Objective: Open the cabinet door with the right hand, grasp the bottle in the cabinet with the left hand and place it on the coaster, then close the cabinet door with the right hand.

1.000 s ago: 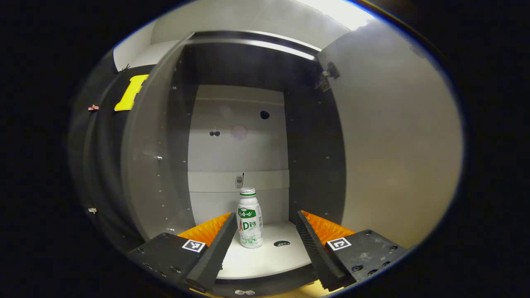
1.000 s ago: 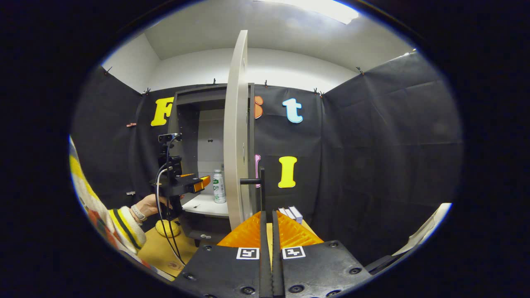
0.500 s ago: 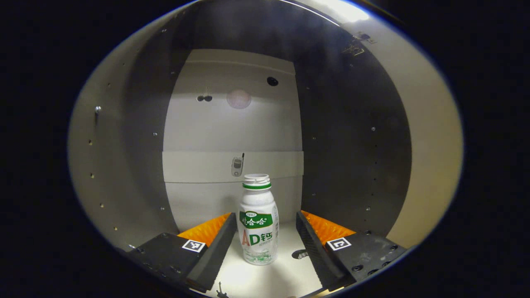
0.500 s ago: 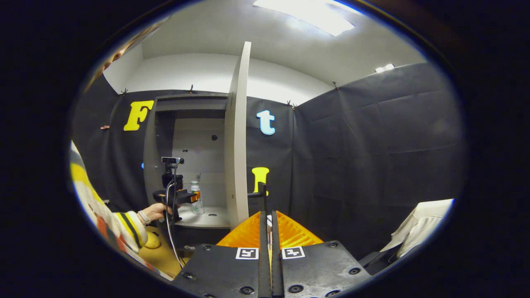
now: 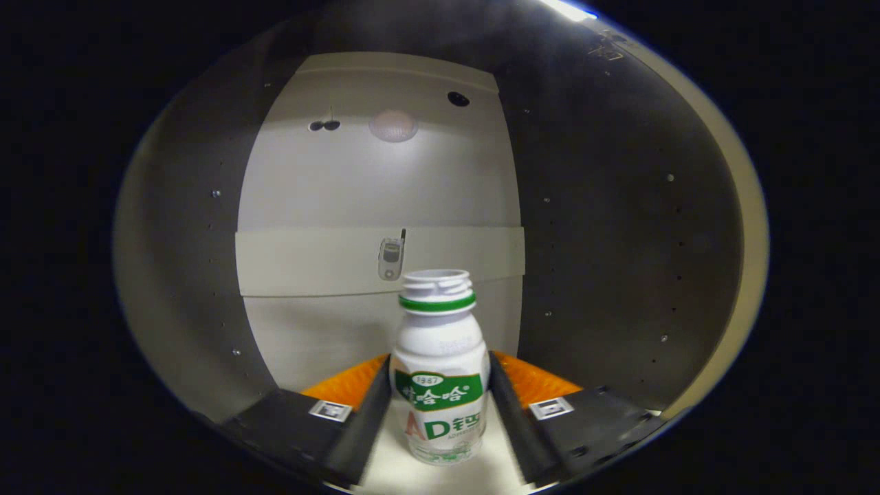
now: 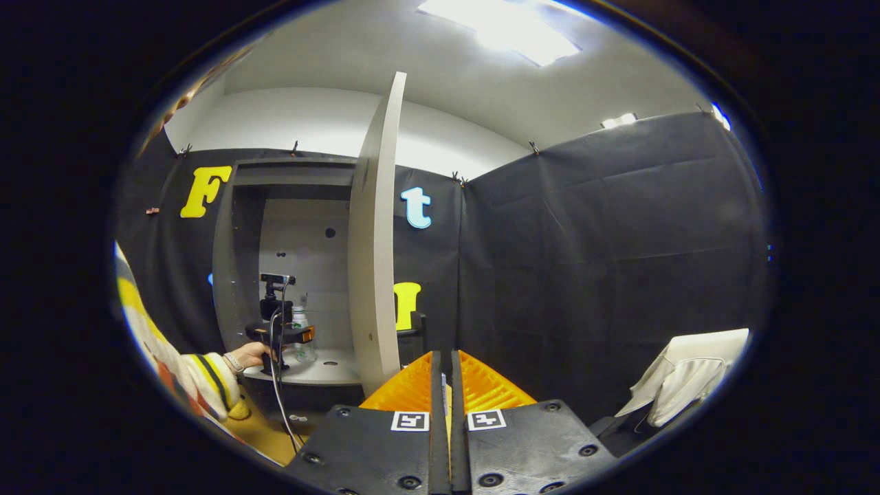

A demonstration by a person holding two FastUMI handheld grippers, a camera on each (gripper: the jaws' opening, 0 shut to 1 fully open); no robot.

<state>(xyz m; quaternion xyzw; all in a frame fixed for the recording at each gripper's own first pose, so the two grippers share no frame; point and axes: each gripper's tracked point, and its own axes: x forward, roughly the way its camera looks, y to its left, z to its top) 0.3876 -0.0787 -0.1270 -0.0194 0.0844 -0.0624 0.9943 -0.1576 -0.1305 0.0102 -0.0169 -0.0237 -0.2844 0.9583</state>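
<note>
**Bottle between your left fingers, door open**

Your left gripper [image 5: 438,412] is inside the cabinet [image 6: 237,206], fingers close against both sides of the upright bottle [image 5: 438,371] on the shelf; firm contact can't be told. Your right gripper [image 6: 445,385] is closed on nothing, near the open cabinet door [image 6: 375,240].

A pale folded cloth [image 6: 687,378] lies low and far to the right of the tool. A striped sleeve [image 6: 196,378] shows low at its left, over a yellow-brown tabletop [image 6: 265,433].
</note>
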